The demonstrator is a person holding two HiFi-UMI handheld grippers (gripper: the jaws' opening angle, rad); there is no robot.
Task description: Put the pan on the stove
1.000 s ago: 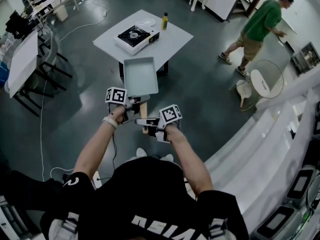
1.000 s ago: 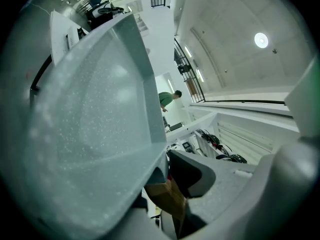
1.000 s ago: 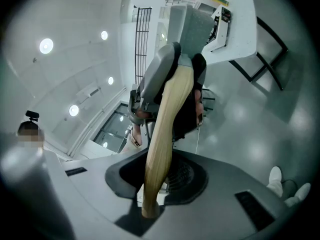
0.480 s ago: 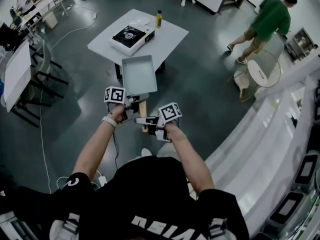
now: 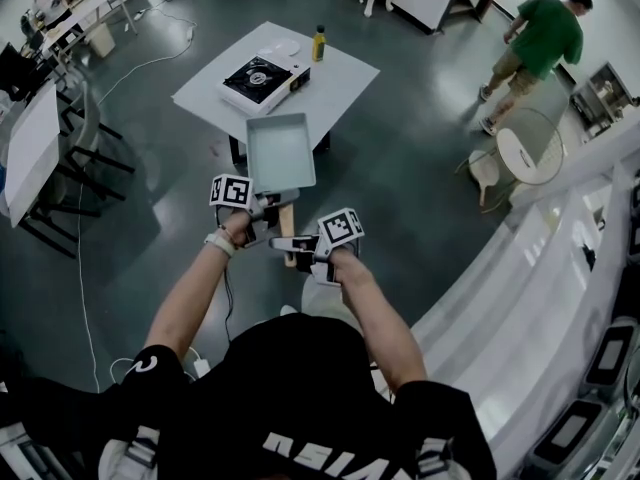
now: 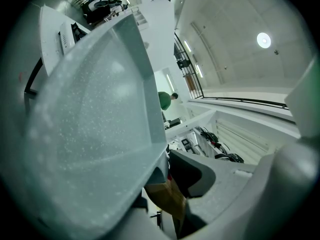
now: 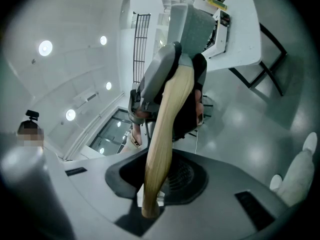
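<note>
The left gripper (image 5: 266, 207) jaws pinch the pan (image 5: 281, 151) at its neck, and the right gripper (image 5: 288, 244) jaws pinch the handle (image 7: 162, 134) (the stove (image 5: 262, 76) is well beyond both). A slipping grip could tip it.

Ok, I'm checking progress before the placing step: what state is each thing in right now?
pan: empty, held in the air, off the stove
wooden handle: gripped in two places
left hand-held gripper: shut on the wooden handle by the pan
right hand-held gripper: shut on the wooden handle's free end
portable stove: on the table, nothing on it
bottle: upright
</note>
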